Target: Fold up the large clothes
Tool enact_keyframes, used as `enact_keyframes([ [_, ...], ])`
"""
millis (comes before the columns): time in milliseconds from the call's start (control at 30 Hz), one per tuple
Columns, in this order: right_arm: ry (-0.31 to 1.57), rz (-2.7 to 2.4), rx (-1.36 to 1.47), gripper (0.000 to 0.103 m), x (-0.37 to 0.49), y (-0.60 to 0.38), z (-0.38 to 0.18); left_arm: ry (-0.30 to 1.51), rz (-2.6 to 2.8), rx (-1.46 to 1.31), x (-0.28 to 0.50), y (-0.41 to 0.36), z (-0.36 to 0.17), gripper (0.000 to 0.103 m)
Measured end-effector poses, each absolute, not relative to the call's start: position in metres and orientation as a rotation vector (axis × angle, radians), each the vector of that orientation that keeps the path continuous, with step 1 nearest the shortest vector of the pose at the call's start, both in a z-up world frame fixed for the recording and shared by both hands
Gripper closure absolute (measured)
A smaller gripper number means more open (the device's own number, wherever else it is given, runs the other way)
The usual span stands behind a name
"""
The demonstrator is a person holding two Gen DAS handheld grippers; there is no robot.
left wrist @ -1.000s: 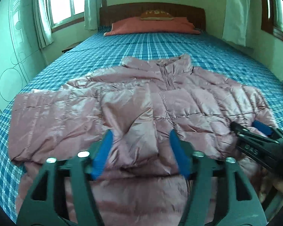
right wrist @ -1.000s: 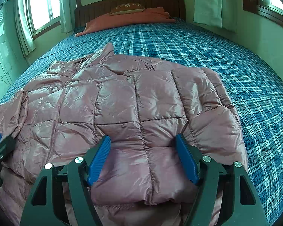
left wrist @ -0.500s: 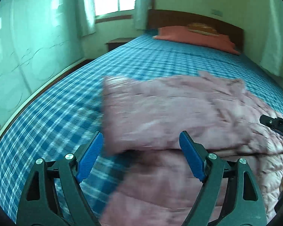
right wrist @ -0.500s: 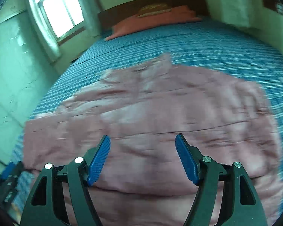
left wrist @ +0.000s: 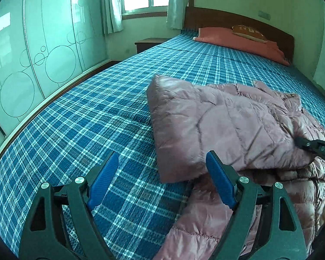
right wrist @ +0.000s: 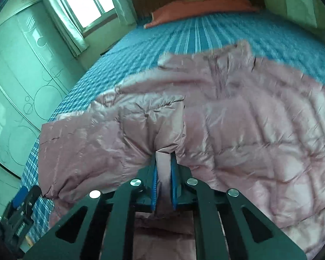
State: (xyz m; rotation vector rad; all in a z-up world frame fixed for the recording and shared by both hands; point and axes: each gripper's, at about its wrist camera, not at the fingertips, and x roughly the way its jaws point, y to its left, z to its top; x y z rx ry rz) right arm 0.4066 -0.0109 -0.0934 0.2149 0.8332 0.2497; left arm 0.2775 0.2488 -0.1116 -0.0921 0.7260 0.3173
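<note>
From my seat, the biggest thing ahead of both grippers is the bed (left wrist: 97,112), covered in a blue plaid sheet that fills most of each view. Spread across it lies the pink puffer jacket (left wrist: 216,125), quilted and shiny. Through the left wrist camera the jacket sits ahead and to the right of my left gripper (left wrist: 162,179), with one sleeve (left wrist: 179,134) folded over the body so that its cuffed end lies just beyond the right-hand pad. Part of the hem runs under that same pad and toward me.

My left gripper is released, blue pads wide apart, with bare plaid sheet between them and nothing touched.

My right gripper (right wrist: 164,169) has just clamped down and is now grasping a pinch of the jacket's fabric, a fold standing up between the two blue pads. The quilted panels bunch and pucker directly ahead of it.

Far ahead, at the headboard, a red pillow (left wrist: 238,41) lies with a small brown cushion (left wrist: 248,32) on it. The right view is somewhat blurred.
</note>
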Motion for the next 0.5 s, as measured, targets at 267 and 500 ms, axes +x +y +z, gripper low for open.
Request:
enact_keyframes([
  [267,0.743,0.109,0.177,0.094,0.4,-0.093,-0.067,0.715,0.306,-0.09,0.29,0.243,-0.103,0.02],
  [500,0.767,-0.045,0.182,0.094,0.401,-0.181,-0.079,0.724,0.261,-0.059,0.311,0.213,-0.104,0.02],
])
